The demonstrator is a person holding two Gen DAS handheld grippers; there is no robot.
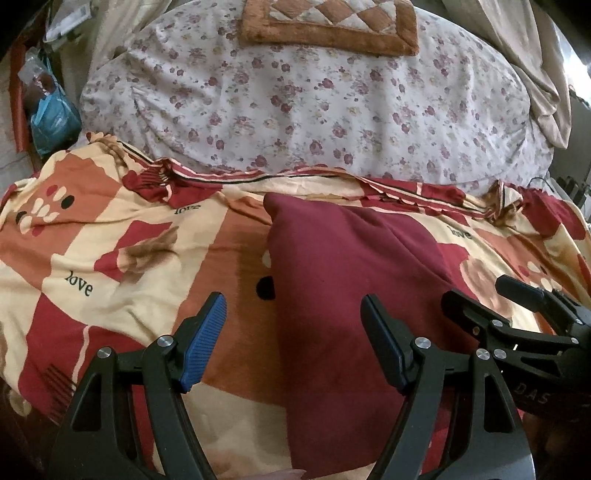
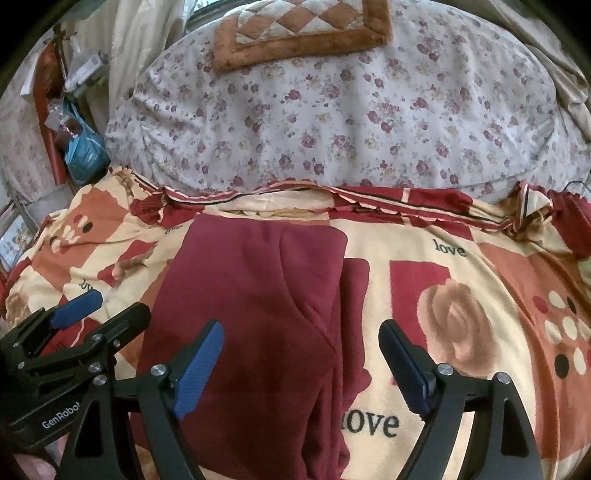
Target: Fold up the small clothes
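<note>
We see the maroon garment [image 1: 343, 280] lying flat on the patterned bedspread [image 1: 110, 258], folded into a long strip that runs from near the bedspread's frilled far edge back toward us. In the right wrist view a fold line curves down the garment, and a narrower layer shows along its right side, so one part lies doubled over another. The cloth is plain, with no print that we can make out.

Our left gripper [image 1: 291, 339] hangs above the near part of the garment with its jaws spread wide; its blue-padded left finger is over the bedspread and its right finger over the maroon cloth, and nothing is pinched between them. Our right gripper [image 2: 301, 363] is likewise spread, its left finger over the garment, its right finger over the bedspread beside the word "love", and neither pad presses on the cloth. The two tools sit side by side, each showing at the edge of the other's view.

Beyond the bedspread lies a white floral quilt [image 2: 332, 122], bulging upward, with a brown diamond-pattern mat [image 2: 303, 33] on top of it. At the left, past the bed, a blue plastic bag [image 2: 83, 151] sits among clutter
</note>
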